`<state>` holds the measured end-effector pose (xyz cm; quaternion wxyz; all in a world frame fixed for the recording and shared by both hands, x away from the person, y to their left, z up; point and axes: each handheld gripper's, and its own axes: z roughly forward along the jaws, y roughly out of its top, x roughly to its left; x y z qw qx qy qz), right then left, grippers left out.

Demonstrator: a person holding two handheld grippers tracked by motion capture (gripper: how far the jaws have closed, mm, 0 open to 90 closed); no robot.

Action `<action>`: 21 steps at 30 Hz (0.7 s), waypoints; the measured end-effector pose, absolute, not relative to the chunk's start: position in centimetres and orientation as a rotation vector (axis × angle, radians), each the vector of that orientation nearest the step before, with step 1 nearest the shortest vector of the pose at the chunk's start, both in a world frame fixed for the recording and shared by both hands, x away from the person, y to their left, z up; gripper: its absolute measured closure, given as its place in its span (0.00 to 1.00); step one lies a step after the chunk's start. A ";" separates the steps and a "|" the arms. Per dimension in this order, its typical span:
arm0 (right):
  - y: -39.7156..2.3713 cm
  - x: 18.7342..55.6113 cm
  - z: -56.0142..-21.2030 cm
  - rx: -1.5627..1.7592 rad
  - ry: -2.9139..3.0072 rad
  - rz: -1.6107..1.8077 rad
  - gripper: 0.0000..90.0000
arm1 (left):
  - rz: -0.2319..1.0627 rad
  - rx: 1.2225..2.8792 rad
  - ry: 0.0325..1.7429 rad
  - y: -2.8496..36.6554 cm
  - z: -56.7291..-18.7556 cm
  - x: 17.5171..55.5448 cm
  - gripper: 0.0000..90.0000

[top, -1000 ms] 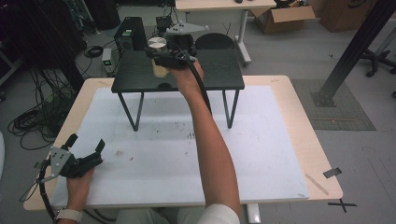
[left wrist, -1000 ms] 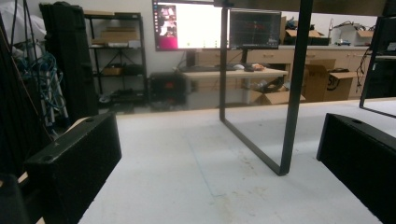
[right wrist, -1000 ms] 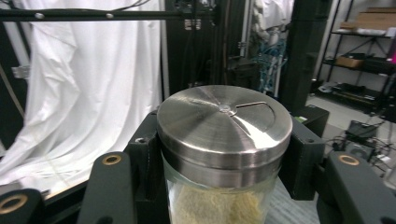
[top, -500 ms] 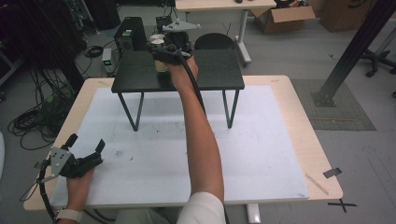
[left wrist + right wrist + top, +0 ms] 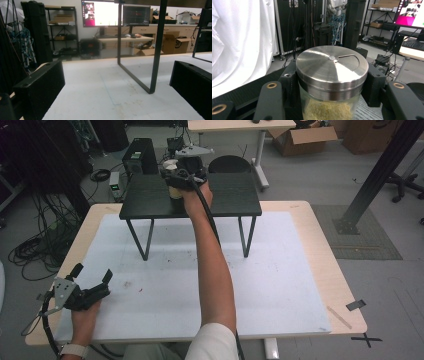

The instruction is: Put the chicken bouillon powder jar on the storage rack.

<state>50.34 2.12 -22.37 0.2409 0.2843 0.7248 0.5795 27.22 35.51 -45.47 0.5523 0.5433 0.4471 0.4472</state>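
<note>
High view: right gripper (image 5: 176, 182) reached out over the black stand (image 5: 235, 197), jaws clamped on the jar (image 5: 174, 190), which sat between them at the stand's near-left part; left gripper (image 5: 92, 285) rested on the white mat (image 5: 280, 285), jaws apart and holding nothing. Left gripper view: jaws stood wide, only bare mat (image 5: 100, 100) and a stand leg (image 5: 155, 50) ahead of them; no hazard noted there. Right gripper view: steel-lidded jar (image 5: 332, 75) of yellowish grains was pinched just below the lid between both jaws; judged risk was smooth glass slipping or tilting in the narrow grip, tipping the jar at the stand's edge.
</note>
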 end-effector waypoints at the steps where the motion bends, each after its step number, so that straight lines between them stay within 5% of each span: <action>1: 2.1 50.4 -22.4 0.780 1.980 1.591 0.48 | 1.058 1.285 1.057 35.5 -45.5 27.2 0.00; 21: 1.8 49.8 -22.2 0.798 1.997 1.611 0.30 | 1.061 1.289 1.056 35.5 -45.5 27.2 0.00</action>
